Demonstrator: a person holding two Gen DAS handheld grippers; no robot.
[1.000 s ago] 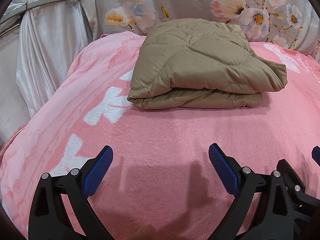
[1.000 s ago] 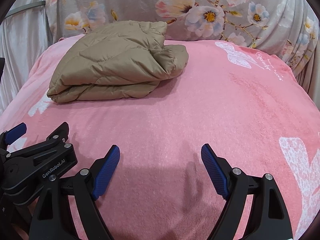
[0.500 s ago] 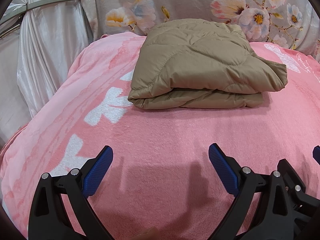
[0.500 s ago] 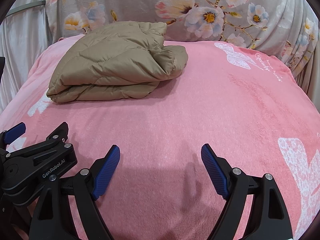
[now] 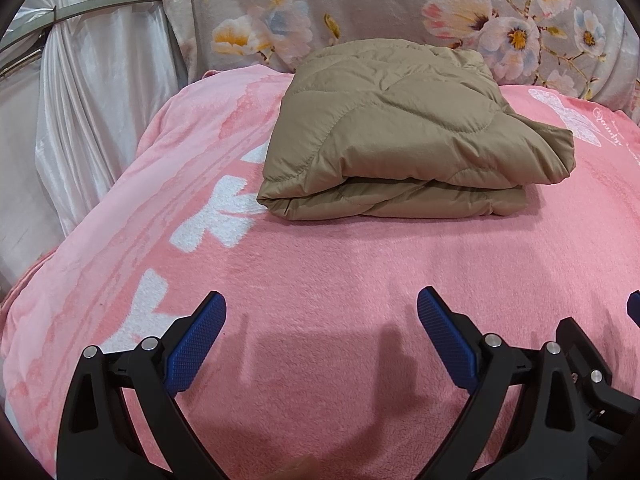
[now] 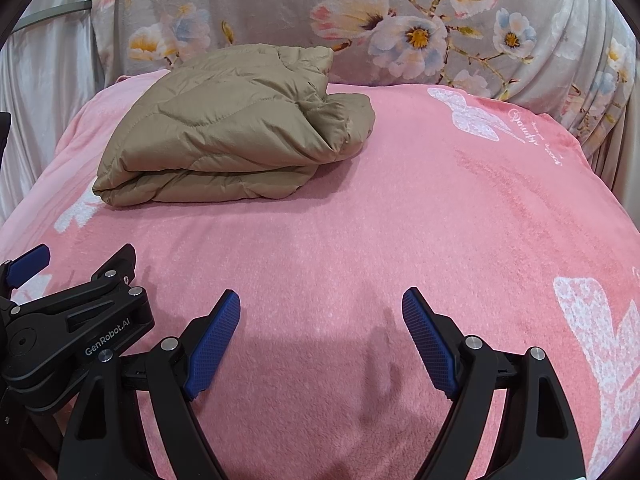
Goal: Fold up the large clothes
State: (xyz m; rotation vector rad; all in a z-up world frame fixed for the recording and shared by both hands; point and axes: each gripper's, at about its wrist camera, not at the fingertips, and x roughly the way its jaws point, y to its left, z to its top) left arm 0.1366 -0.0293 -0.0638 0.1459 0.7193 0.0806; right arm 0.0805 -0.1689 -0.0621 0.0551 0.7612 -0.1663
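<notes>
looking along both sets of fingers, we lose a good deal at the edges: the dark rim of each lens cuts off the corners, the handles and the hands behind them stay out of sight, and only a pale blur at the bottom edge of the left wrist view hints at a fingertip we cannot make out. the back of the folded jacket [image 5: 400, 136] is hidden by its own bulk, so we cannot tell how its sleeves or collar lie.

the surface is a pink fleece blanket [image 5: 360, 280] with white butterfly prints and a line of cursive lettering too small to read. behind it hangs a grey floral cloth [image 5: 380, 4], and to the left a white satin curtain [image 5: 92, 92] with a curved metal rail [image 5: 100, 2] crossing it.

the tan quilted jacket lies folded into a thick bundle at the far side of the blanket, near the floral cloth, well apart from both grippers.

the left gripper [image 5: 322, 342] has its blue pads spread wide with nothing between them, only bare blanket and its own shadow. the right gripper [image 6: 322, 340] is just as wide and empty. in the right wrist view the left gripper's black body sits just beside the right one, at the lower left.
</notes>
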